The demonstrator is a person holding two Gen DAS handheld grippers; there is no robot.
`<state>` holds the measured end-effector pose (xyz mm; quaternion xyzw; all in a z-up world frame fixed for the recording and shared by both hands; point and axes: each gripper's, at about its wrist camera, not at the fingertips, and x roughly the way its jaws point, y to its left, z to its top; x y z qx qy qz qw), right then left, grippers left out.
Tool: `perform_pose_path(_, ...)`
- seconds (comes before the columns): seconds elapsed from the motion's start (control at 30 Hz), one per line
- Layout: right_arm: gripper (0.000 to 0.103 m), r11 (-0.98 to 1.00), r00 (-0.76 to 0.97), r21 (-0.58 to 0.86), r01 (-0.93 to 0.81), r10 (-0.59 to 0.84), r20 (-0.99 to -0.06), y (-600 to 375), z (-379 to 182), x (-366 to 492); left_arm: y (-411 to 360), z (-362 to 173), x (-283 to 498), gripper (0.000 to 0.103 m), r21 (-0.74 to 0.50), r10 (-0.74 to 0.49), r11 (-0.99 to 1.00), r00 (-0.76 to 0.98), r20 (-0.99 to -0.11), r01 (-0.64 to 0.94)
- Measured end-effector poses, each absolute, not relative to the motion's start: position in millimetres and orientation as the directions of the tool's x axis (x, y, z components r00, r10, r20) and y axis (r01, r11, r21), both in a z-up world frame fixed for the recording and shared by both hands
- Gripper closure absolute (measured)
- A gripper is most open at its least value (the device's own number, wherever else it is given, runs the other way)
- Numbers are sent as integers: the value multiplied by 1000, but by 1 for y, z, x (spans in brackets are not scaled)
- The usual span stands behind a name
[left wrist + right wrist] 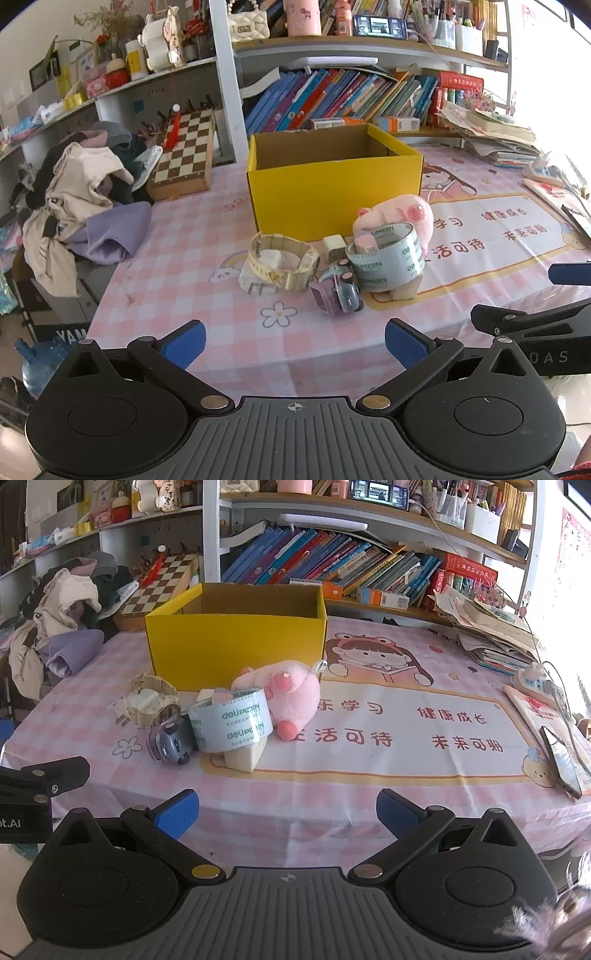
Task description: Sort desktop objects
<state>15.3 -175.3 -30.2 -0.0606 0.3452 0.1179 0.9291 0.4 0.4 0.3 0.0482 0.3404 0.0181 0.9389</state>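
An open yellow cardboard box [334, 192] [236, 646] stands on the pink checked table. In front of it lies a cluster: a cream watch [282, 260] [151, 699] over a white charger [255, 278], a small grey-purple toy car [340, 291] [171, 742], a roll of clear tape [386, 256] [231, 720] resting on a beige block [245, 758], and a pink plush pig [402, 216] [284, 694]. My left gripper [295, 341] is open and empty, short of the cluster. My right gripper [288, 812] is open and empty, near the table's front edge.
A chessboard [186, 151] and a heap of clothes [81, 195] lie at the left. Shelves of books [332, 568] run behind the box. Stacked papers [491, 627], a power strip [535, 679] and a phone [561, 760] lie at the right.
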Motion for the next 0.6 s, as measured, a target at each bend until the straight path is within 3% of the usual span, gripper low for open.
perform_pose_path(0.6, 0, 969, 729, -24, -248, 170, -663, -168, -22, 19, 10, 4, 2, 0, 66, 42, 998, 768, -639, 1)
